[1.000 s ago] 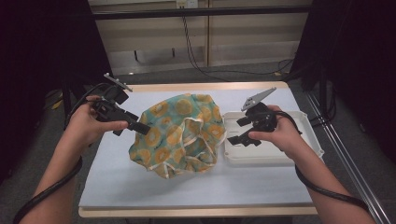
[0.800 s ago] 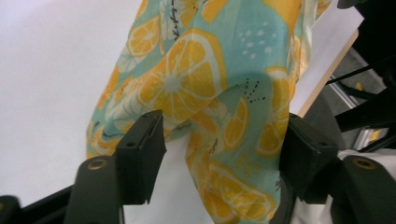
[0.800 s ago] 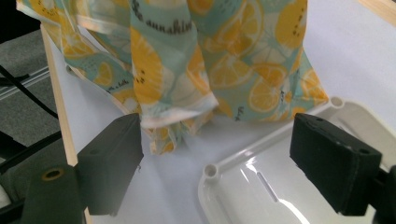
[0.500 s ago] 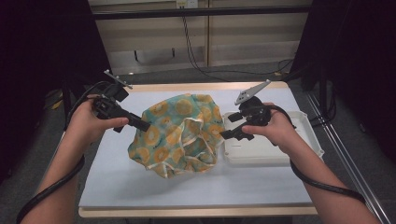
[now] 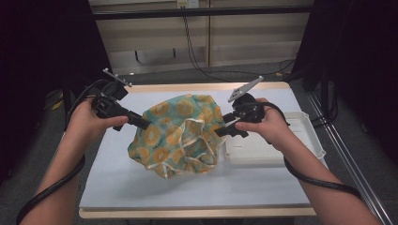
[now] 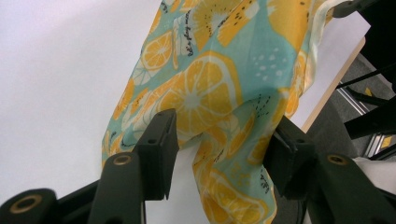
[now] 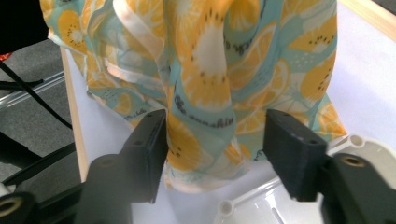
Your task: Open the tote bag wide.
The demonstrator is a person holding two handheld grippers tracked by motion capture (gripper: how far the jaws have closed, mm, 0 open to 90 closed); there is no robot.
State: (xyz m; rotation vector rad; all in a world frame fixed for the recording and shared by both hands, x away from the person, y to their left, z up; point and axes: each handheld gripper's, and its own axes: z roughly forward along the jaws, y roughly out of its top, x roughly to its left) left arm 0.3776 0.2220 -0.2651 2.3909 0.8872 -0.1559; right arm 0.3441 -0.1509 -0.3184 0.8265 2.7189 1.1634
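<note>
Citrus-print cloth (image 5: 180, 133) betw. both tongs, L (image 5: 145, 124) & R (image 5: 219, 131), jaws closing

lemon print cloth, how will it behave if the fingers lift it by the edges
The lemon print cloth lies crumpled in soft folds, so it will probably sag and drape rather than hold shape. It looks thin, so likely light. Its smooth weave may slip from the left gripper unless pinched firmly.

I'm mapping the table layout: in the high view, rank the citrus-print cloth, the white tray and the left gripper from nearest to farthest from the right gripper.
1. Citrus-print cloth: at the tips of the right gripper, toward table centre.
2. White tray: just below and beside that gripper, right side.
3. Left gripper: across the cloth, left side.
</note>
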